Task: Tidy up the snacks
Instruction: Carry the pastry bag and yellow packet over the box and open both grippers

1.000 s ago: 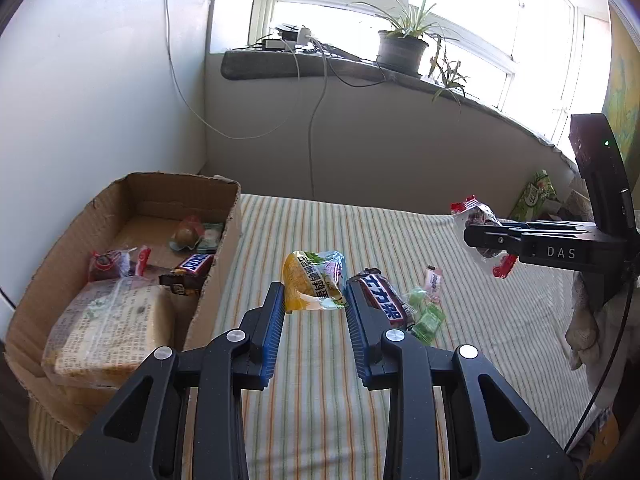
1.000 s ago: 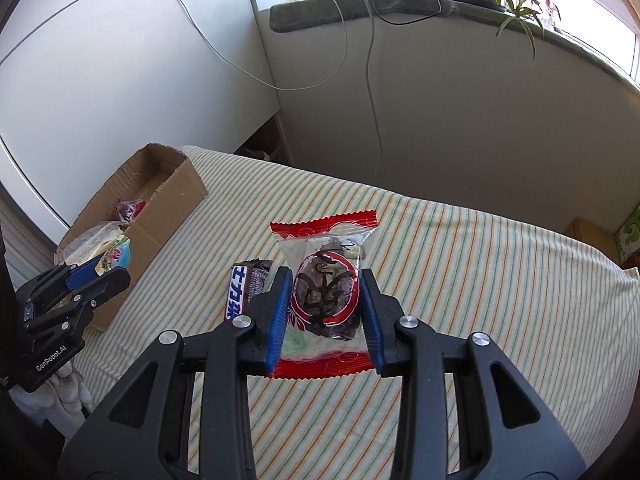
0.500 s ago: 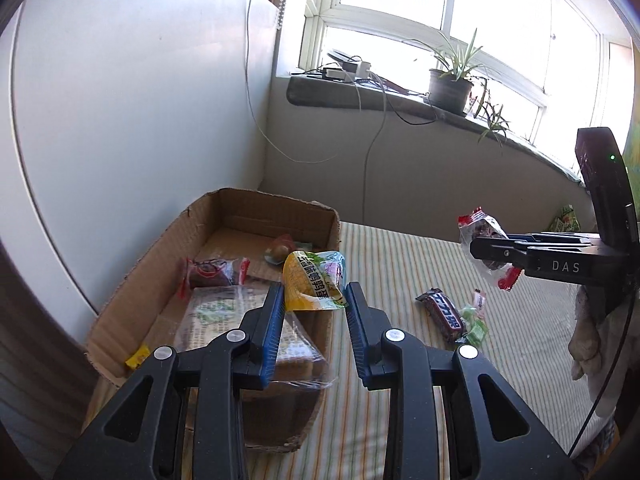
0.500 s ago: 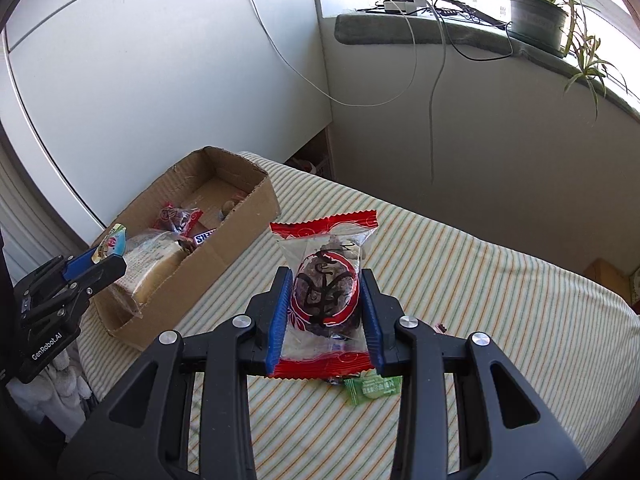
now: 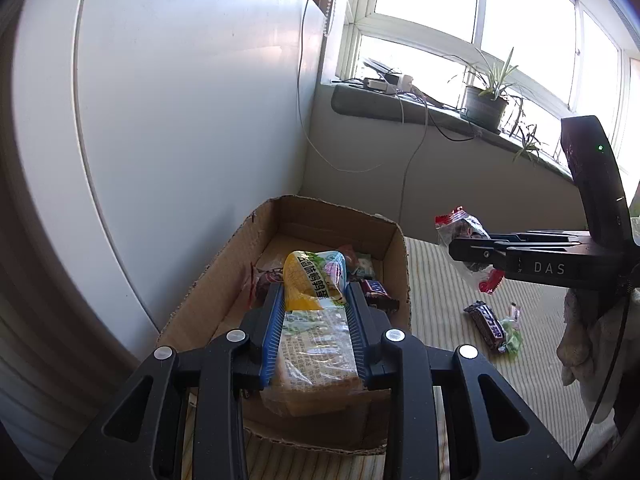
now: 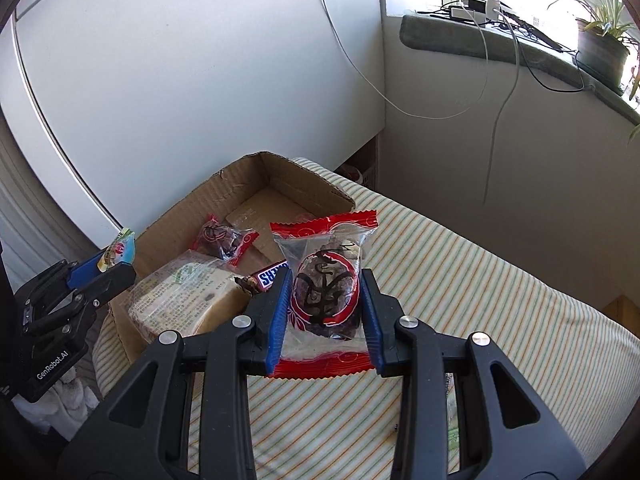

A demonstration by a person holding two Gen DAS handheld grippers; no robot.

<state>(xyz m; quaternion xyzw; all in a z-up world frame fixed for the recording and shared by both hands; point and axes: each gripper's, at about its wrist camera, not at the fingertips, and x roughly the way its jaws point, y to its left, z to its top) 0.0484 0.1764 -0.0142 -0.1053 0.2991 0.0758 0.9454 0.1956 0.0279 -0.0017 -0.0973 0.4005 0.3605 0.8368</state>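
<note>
Cardboard box (image 5: pixel 401 264) contents sit partly hidden behind the left tool's (image 5: pixel 316 312) yellow packet (image 5: pixel 314 276).

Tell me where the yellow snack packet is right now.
The yellow packet is clamped in the left gripper, held over the cardboard box above the bagged bread, seen centre in the left wrist view.

Green spiky plant in a dark round pot (image 5: pixel 485 109) stood on the grey windowsill (image 5: pixel 420 110), white cables (image 6: pixel 498 116) hung down the wall, striped cloth (image 6: pixel 460 280) covered the surface.
</note>
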